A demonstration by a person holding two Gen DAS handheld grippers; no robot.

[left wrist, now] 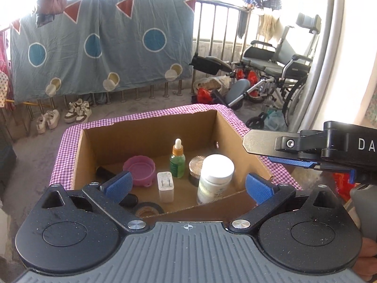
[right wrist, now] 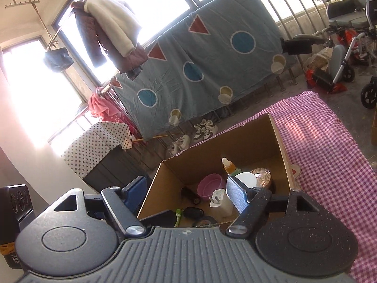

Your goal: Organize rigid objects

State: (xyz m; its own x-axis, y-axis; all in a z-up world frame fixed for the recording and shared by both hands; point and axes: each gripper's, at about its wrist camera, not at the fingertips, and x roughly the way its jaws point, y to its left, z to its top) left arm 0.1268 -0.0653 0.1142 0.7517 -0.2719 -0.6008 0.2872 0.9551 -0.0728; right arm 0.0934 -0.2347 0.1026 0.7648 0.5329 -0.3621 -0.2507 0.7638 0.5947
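The right gripper (left wrist: 294,151) shows the letters "DA". A white-capped bottle (left wrist: 215,179) stands in the cardboard box (left wrist: 150,127). Both it and the left gripper (left wrist: 188,185) gape apart, empty.

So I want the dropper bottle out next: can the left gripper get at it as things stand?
Probably yes. The left gripper is open and empty above the cardboard box, whose top is open. The dropper bottle stands upright, though the white charger and white-capped bottle crowd it.
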